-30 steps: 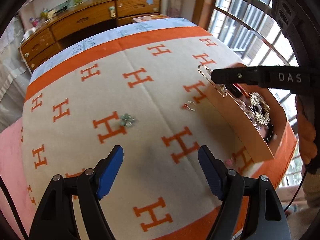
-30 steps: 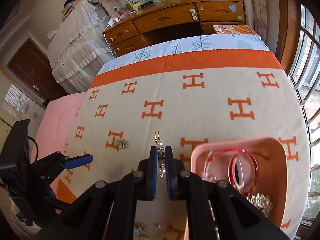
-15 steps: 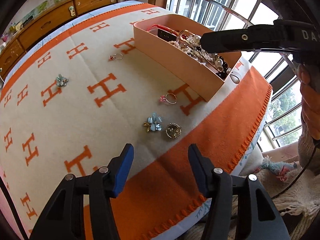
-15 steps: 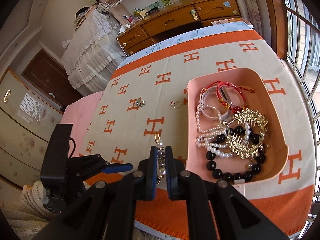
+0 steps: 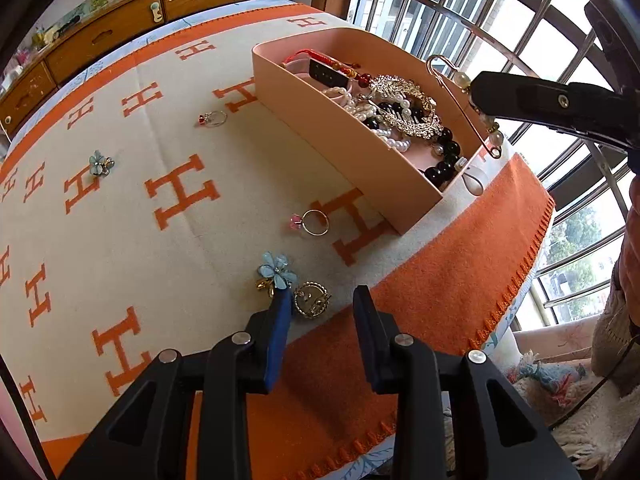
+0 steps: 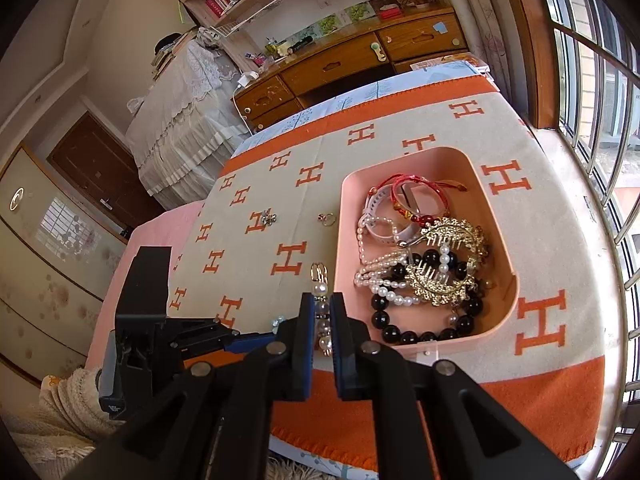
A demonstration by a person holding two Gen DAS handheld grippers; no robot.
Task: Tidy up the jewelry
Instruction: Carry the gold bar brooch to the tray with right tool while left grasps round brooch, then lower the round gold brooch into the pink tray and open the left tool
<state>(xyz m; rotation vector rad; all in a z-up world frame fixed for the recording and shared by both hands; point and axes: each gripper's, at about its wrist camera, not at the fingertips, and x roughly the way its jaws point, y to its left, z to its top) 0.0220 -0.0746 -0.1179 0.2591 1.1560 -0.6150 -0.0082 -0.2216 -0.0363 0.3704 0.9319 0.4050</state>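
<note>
My left gripper (image 5: pixel 320 302) points down at the blanket's near edge, its jaws closing. A round gold brooch (image 5: pixel 312 299) lies between the fingertips, with a gap still left around it. A blue flower clip (image 5: pixel 276 270) sits just past the left fingertip. My right gripper (image 6: pixel 322 312) is shut on a pearl safety-pin brooch (image 6: pixel 320 280), held above the near left corner of the pink box (image 6: pixel 508 272). In the left wrist view the pearl safety-pin brooch (image 5: pixel 460 108) hangs over the pink box (image 5: pixel 352 152), which holds bracelets, pearls and a gold comb.
On the H-patterned blanket (image 5: pixel 184 196) lie a pink-stone ring (image 5: pixel 312 222), a red-stone ring (image 5: pixel 214 119) and a second blue flower clip (image 5: pixel 100 164). A barred window runs along the right, a wooden dresser (image 6: pixel 340 64) stands behind. A person's knitted sleeve (image 6: pixel 68 396) holds the left gripper.
My left gripper swung to the blanket's near edge, sank over the gold brooch and flower, and its jaws narrowed. My right gripper carried the pin to the box's near end.
</note>
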